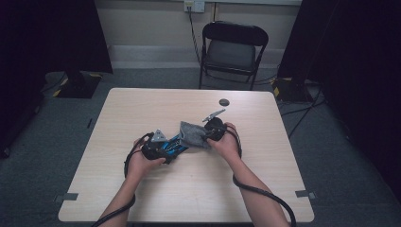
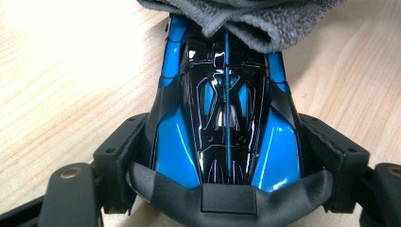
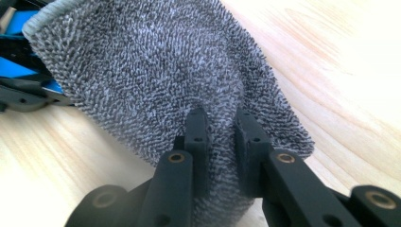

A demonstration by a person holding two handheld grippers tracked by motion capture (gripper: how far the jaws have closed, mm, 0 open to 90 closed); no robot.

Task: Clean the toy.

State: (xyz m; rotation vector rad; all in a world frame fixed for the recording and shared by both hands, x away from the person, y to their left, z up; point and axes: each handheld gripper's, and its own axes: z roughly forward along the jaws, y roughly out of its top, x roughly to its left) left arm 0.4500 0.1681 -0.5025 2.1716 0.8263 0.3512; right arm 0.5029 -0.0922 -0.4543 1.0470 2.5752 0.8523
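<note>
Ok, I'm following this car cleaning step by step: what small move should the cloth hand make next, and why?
Probably draw the cloth back along the car toward its near end. The right gripper is shut on a fold of cloth, which drapes just the car's far end, while the left gripper clamps the car's sides on the table. The glossy roof lies uncovered.

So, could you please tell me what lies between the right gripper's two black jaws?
A pinched fold of the grey terry cloth, seen in the right gripper view.
</note>
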